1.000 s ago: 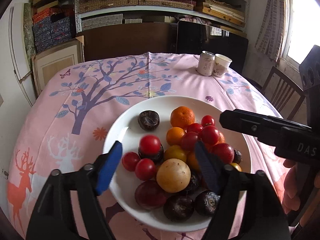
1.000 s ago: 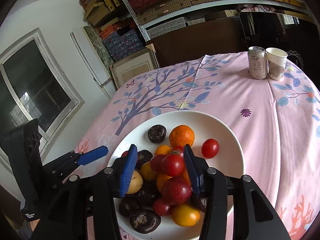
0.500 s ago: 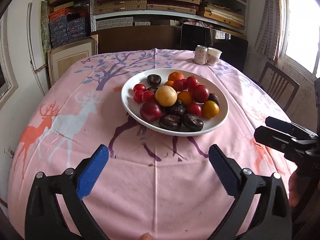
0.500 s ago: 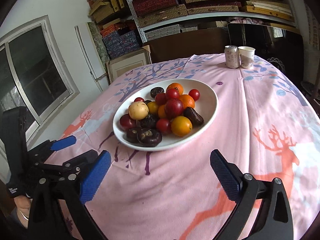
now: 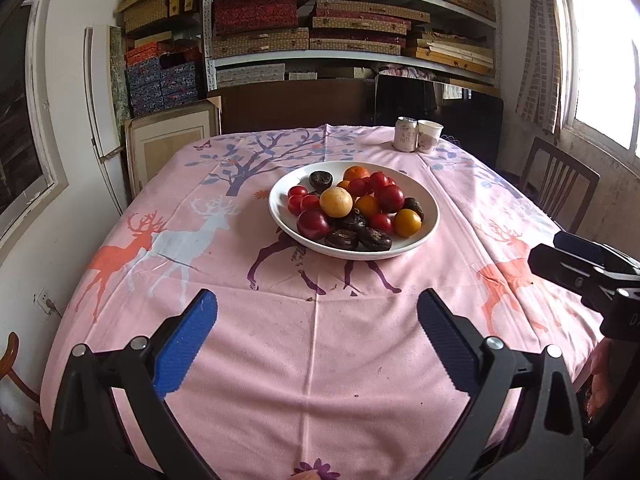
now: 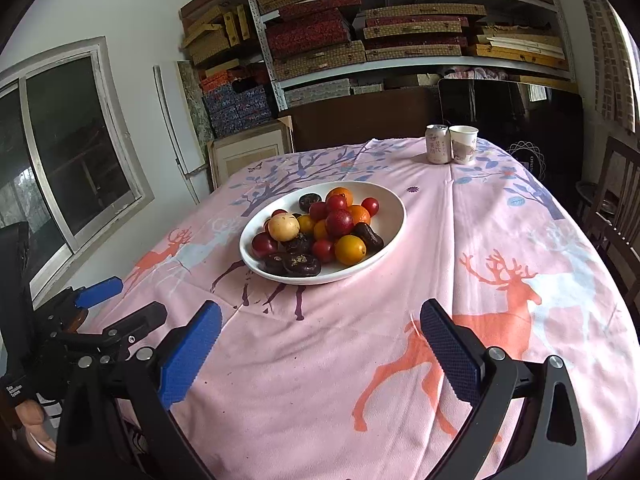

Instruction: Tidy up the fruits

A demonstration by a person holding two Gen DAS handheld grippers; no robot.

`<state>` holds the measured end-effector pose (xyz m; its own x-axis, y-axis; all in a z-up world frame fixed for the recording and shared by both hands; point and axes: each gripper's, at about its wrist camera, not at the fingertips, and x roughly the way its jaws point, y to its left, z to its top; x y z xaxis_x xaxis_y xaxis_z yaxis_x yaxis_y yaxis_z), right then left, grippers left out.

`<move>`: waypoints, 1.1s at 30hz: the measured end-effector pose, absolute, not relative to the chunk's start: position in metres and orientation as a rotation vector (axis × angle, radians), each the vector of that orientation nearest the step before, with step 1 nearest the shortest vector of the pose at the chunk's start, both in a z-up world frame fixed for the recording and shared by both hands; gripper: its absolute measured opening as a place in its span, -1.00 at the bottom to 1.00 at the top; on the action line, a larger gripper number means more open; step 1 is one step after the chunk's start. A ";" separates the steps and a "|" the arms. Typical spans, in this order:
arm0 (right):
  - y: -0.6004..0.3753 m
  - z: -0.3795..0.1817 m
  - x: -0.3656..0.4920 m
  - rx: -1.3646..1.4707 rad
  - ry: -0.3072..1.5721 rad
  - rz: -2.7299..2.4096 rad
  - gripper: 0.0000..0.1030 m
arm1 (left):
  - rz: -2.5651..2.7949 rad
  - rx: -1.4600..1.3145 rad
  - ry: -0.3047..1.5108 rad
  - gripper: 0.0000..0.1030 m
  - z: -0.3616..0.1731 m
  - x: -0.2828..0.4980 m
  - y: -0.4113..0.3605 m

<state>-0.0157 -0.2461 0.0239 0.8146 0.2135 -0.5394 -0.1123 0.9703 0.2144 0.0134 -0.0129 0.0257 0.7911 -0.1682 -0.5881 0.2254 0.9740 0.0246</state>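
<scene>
A white plate (image 5: 430,216) (image 6: 394,208) in the middle of the table holds a heap of fruit: a pale yellow round fruit (image 5: 336,201) (image 6: 283,227), red tomatoes, orange citrus (image 5: 356,172) and several dark wrinkled fruits. My left gripper (image 5: 318,316) hovers open over the near part of the table, well short of the plate, with nothing between its blue pads. My right gripper (image 6: 320,326) is open and empty too, also back from the plate. Each gripper shows at the edge of the other's view.
A pink tablecloth (image 5: 280,344) printed with deer and a tree covers the table. A drink can (image 6: 437,144) and a paper cup (image 6: 463,145) stand at the far edge. A wooden chair (image 5: 558,184) sits at the right, with shelves of boxes behind the table.
Both grippers have pulled back from over the plate to the near side of the table and opened wide. The right gripper stood around a red tomato before; now it holds nothing.
</scene>
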 end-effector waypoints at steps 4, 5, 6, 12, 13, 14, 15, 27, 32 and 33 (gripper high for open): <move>-0.245 0.026 -0.023 0.176 0.592 0.169 0.93 | -0.194 0.094 0.623 0.90 0.029 0.010 -0.009; -0.245 0.026 -0.024 0.174 0.593 0.169 0.93 | -0.188 0.098 0.622 0.90 0.029 0.009 -0.009; -0.244 0.026 -0.025 0.170 0.594 0.169 0.93 | -0.185 0.100 0.622 0.90 0.029 0.009 -0.008; -0.241 0.027 -0.028 0.152 0.594 0.163 0.93 | -0.182 0.094 0.625 0.90 0.030 0.009 -0.005; -0.240 0.027 -0.029 0.150 0.593 0.161 0.93 | -0.177 0.094 0.626 0.90 0.030 0.010 -0.004; -0.240 0.027 -0.029 0.149 0.594 0.161 0.93 | -0.176 0.092 0.628 0.90 0.031 0.010 -0.003; -0.240 0.027 -0.029 0.148 0.595 0.162 0.93 | -0.178 0.089 0.629 0.90 0.031 0.011 -0.003; -0.240 0.023 -0.028 0.146 0.605 0.152 0.93 | -0.155 0.131 0.592 0.90 0.032 0.010 -0.011; -0.243 0.019 -0.027 0.157 0.610 0.148 0.93 | -0.160 0.145 0.604 0.90 0.030 0.013 -0.014; -0.244 0.019 -0.027 0.158 0.610 0.148 0.93 | -0.160 0.142 0.606 0.90 0.030 0.013 -0.014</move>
<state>-0.0266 -0.2438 0.0193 0.8096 0.1848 -0.5571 -0.0914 0.9773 0.1913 0.0130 -0.0141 0.0302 0.8102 -0.1076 -0.5762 0.1905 0.9780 0.0853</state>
